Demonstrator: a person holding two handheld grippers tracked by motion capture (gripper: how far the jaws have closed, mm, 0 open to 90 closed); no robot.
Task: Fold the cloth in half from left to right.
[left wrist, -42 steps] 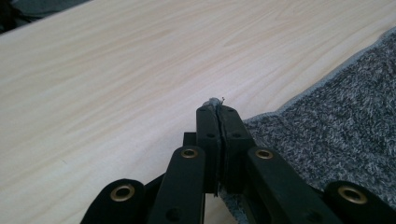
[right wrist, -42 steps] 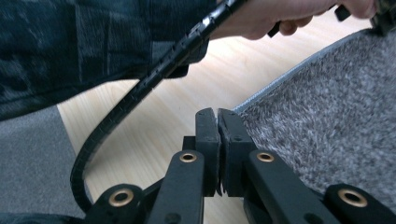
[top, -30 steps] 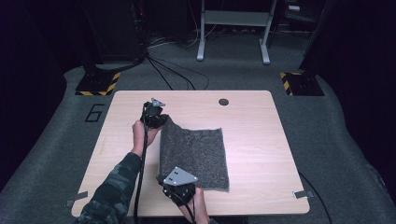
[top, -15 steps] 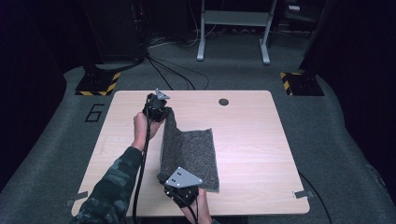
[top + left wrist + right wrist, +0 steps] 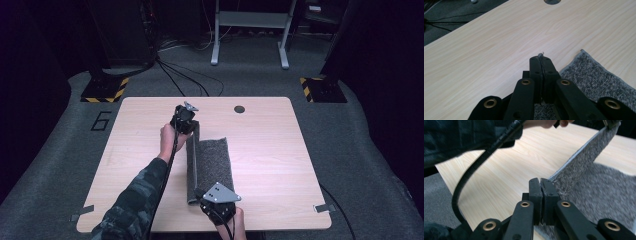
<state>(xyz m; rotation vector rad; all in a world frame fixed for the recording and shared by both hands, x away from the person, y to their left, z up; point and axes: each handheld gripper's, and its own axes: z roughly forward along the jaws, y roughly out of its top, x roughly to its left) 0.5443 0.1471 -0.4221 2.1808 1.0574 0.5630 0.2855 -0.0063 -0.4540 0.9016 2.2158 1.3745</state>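
Observation:
A grey felt cloth (image 5: pixel 215 160) lies lengthwise in the middle of the wooden table (image 5: pixel 280 150). Its left edge (image 5: pixel 191 165) is lifted off the table and stands upright as a strip. My left gripper (image 5: pixel 190 129) is shut on the far corner of that edge; in the left gripper view a wisp of grey fibre pokes out at the closed tips (image 5: pixel 540 57), with the cloth (image 5: pixel 596 77) below to the right. My right gripper (image 5: pixel 202 192) is shut on the near corner. In the right gripper view the cloth (image 5: pixel 584 162) stretches from the closed gripper (image 5: pixel 540 181) up to the other hand.
A round cable hole (image 5: pixel 239 109) sits near the table's far edge. The table's front edge runs just behind my right hand. On the floor beyond are cables (image 5: pixel 185 80), two hazard-striped feet (image 5: pixel 106 92) and a metal frame (image 5: pixel 250 35).
Both grippers have moved to the right with the cloth's left edge. The cloth has grown narrower as that edge rose up.

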